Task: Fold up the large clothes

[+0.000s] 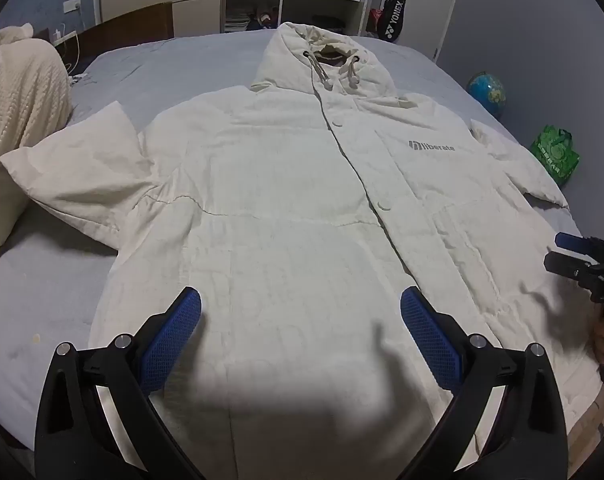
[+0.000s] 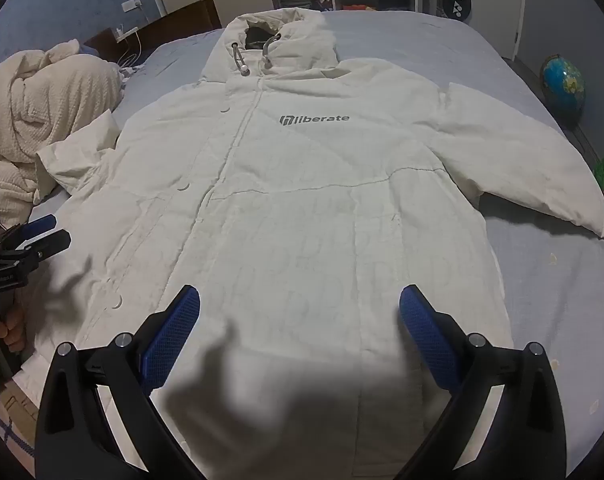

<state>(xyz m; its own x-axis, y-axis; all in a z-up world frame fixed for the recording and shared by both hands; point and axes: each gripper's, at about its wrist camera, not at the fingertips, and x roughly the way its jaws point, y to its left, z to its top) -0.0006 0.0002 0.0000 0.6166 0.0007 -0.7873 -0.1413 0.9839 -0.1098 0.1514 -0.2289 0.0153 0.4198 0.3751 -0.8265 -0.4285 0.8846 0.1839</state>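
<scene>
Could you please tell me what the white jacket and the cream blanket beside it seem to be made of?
The jacket looks like matte woven cotton or nylon, lightly padded: fine crinkles, puffy sleeves. The blanket seems a soft waffle knit or fleece, judging by its gridded, bumpy texture.

The jacket (image 1: pixel 294 208) lies flat on the bed (image 1: pixel 42 288), hood (image 1: pixel 325 60) at the far end, sleeves spread to either side. A blanket (image 1: pixel 18 92) is heaped on the bed beside the left-hand sleeve. A globe (image 1: pixel 487 94) and a bag (image 1: pixel 555 152) sit on the floor right of the bed.
</scene>
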